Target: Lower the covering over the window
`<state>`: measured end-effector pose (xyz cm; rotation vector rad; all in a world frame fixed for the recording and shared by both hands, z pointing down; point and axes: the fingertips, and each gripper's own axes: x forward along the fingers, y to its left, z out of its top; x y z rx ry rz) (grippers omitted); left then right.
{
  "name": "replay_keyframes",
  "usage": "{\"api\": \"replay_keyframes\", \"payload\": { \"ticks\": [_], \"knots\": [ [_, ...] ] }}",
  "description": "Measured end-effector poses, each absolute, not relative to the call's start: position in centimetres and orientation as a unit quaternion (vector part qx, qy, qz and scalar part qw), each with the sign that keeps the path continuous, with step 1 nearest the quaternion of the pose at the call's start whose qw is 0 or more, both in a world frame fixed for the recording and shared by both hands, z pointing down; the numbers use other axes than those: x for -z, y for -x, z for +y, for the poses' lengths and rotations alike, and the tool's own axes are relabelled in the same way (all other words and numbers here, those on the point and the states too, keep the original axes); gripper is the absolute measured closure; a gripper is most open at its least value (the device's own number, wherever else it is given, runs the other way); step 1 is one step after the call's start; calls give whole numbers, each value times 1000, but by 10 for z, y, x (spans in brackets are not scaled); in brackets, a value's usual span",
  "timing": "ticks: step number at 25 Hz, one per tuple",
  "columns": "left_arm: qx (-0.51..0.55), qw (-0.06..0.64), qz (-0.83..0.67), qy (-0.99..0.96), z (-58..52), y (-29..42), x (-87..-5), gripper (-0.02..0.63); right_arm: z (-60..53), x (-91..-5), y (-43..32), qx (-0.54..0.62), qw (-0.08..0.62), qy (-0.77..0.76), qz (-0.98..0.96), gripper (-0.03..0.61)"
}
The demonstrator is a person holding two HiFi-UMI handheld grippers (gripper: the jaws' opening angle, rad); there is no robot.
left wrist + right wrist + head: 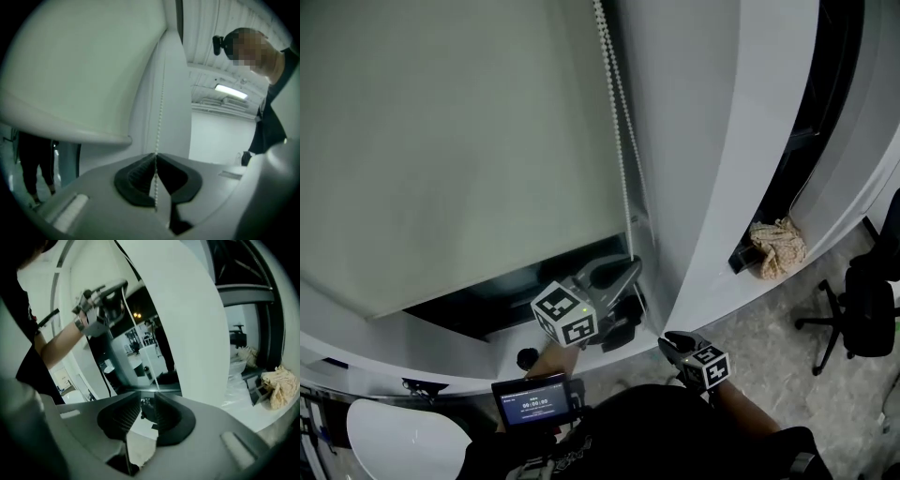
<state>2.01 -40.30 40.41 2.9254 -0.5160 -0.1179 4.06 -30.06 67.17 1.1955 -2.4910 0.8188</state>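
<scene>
Jaws of the left gripper [155, 157] pinch the white beaded chain [160, 117] right of the pale roller blind [441, 141]; the right gripper [145, 405] gapes, empty.

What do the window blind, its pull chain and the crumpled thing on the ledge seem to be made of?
The window blind: likely coated fabric, matte pale grey-green; it hangs flat without shine.
The pull chain: small white beads, probably plastic; metal cannot be excluded.
The crumpled thing: soft beige cloth, seemingly a rag, with loose folds.
</scene>
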Motion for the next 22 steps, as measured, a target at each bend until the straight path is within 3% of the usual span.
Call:
{"api": "replay_keyframes", "payload": {
  "ticks": [4, 9, 16, 22],
  "knots": [
    [-57, 106, -196, -973, -397, -19, -490, 604, -309, -585, -40, -217, 55, -424, -877, 485],
    [-94, 188, -187, -960, -382, -19, -561, 604, -325, -455, -24, -129, -38, -436, -890, 484],
    [-198, 246, -131, -940, -312, -31, -653, 604, -351, -340, -18, -38, -96, -489, -866, 475],
    [-300, 270, -119, -907, -269, -3, -746, 603, -344, -270, -2, 14, -134, -448, -884, 471]
  ]
}}
